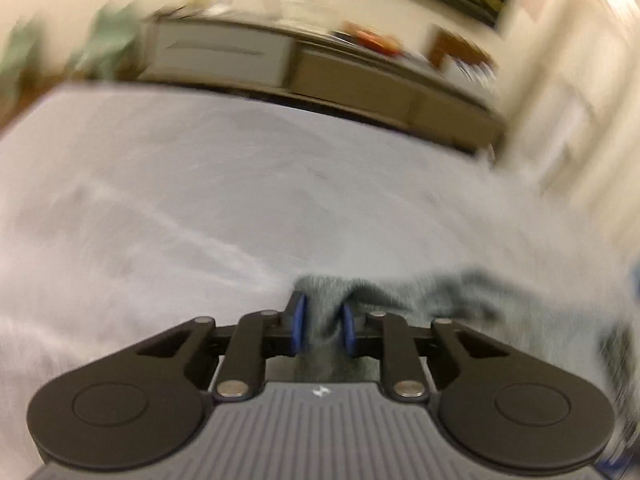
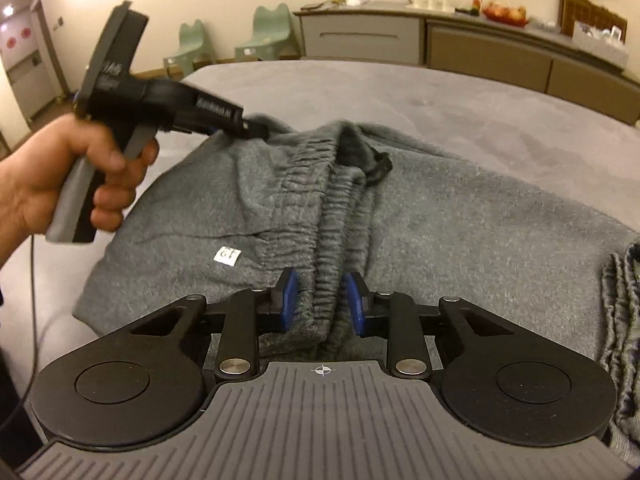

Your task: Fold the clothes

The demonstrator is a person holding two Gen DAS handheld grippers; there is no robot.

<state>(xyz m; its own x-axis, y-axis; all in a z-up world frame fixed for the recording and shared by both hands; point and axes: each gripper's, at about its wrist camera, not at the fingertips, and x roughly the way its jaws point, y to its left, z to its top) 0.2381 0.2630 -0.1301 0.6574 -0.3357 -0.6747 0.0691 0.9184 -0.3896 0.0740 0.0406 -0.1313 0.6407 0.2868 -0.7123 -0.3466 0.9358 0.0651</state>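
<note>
Grey sweatpants (image 2: 420, 216) lie spread on a grey bed (image 2: 460, 92), the gathered elastic waistband (image 2: 332, 216) running toward me. My right gripper (image 2: 321, 302) is shut on the near end of the waistband. My left gripper (image 2: 256, 128) shows in the right wrist view, held by a hand, shut on the far left corner of the waistband. In the blurred left wrist view my left gripper (image 1: 323, 328) pinches a fold of the sweatpants (image 1: 420, 292) between its blue pads.
A long low cabinet (image 2: 440, 40) with fruit and glassware stands beyond the bed. Two green chairs (image 2: 268, 32) stand at the back left. A white tag (image 2: 227, 256) sits on the pants. A cuffed leg end (image 2: 624, 320) lies at the right.
</note>
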